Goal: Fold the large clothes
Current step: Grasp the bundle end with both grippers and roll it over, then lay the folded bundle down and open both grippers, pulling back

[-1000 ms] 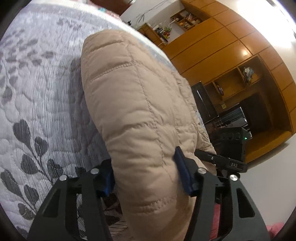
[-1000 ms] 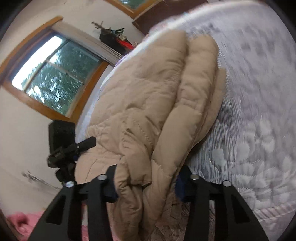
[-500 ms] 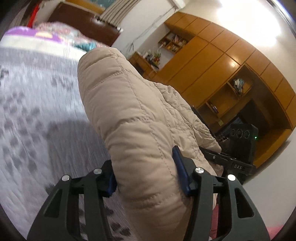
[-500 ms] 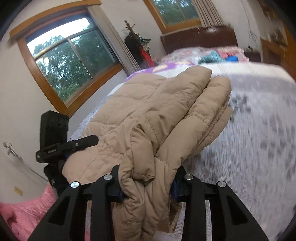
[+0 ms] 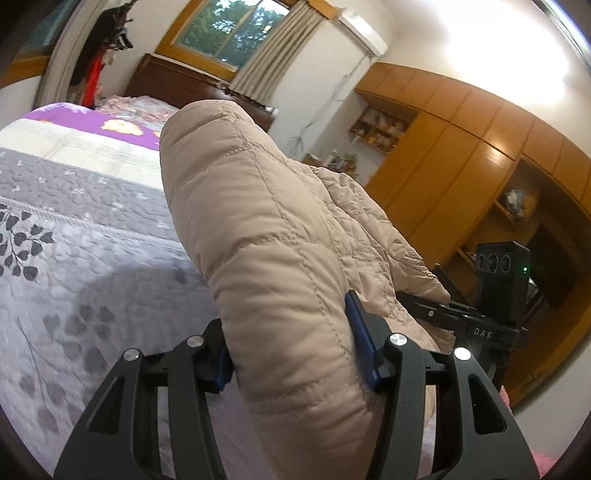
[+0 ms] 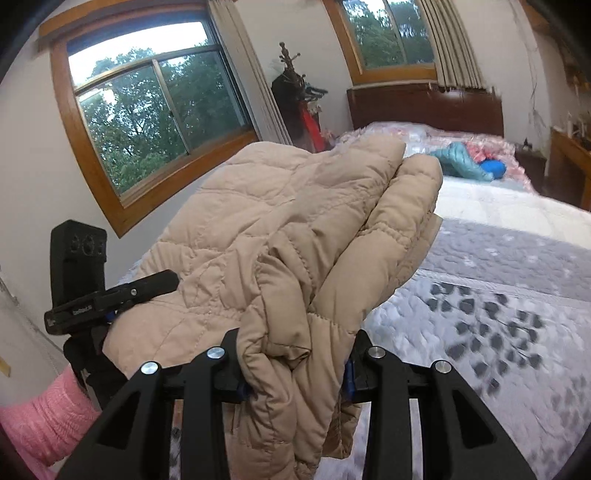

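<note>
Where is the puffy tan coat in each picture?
Left wrist view: the tan coat fills the middle, bunched between the left tool's pads.
Right wrist view: it spreads over the centre and left, clamped in the right tool.
Shared landmark: the dark wooden headboard behind the bed.

Left wrist view: the quilted jacket (image 5: 280,258) now stands against the headboard (image 5: 177,83) and far window (image 5: 236,33), where a second ago it filled the frame over the grey bedspread (image 5: 74,258).
Right wrist view: the frame levels out; the side window (image 6: 147,122) sits upright at upper left, and pillows (image 6: 424,133) appear upper right.
Bedspread: drops to the lower frame.
</note>
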`<action>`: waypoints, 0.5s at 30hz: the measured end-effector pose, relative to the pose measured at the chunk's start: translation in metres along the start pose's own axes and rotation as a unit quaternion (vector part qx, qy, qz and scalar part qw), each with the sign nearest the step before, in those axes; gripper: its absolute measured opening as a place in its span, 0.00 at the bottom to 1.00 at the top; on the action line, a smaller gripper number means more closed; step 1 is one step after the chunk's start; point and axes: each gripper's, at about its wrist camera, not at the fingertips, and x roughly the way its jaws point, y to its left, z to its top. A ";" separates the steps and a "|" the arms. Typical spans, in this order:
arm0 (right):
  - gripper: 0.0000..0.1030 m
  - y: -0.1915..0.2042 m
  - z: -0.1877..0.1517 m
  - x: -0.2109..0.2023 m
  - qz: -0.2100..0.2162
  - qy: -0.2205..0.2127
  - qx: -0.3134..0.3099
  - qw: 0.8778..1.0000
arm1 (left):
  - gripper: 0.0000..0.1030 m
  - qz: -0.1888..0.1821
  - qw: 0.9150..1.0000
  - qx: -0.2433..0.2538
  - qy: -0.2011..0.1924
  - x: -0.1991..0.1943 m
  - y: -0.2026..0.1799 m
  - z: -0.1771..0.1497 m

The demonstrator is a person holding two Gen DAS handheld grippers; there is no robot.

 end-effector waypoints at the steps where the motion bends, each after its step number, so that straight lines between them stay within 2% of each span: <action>1: 0.35 -0.005 0.002 0.014 0.004 0.004 0.005 1.000 | 0.50 0.004 1.000 -0.004 0.003 0.004 0.008 0.002; 6: 0.35 -0.030 -0.003 0.074 0.021 0.035 0.034 0.999 | 0.50 0.031 0.998 -0.037 0.041 0.033 0.053 -0.001; 10: 0.36 -0.045 -0.019 0.099 0.037 0.057 0.061 0.996 | 0.52 0.036 0.996 -0.054 0.069 0.044 0.077 -0.012; 13: 0.43 -0.051 -0.030 0.100 0.051 0.065 0.082 0.993 | 0.57 0.032 0.995 -0.060 0.076 0.043 0.080 -0.015; 15: 0.53 -0.056 -0.034 0.096 0.050 0.073 0.094 0.992 | 0.60 0.036 0.994 -0.065 0.083 0.040 0.079 -0.016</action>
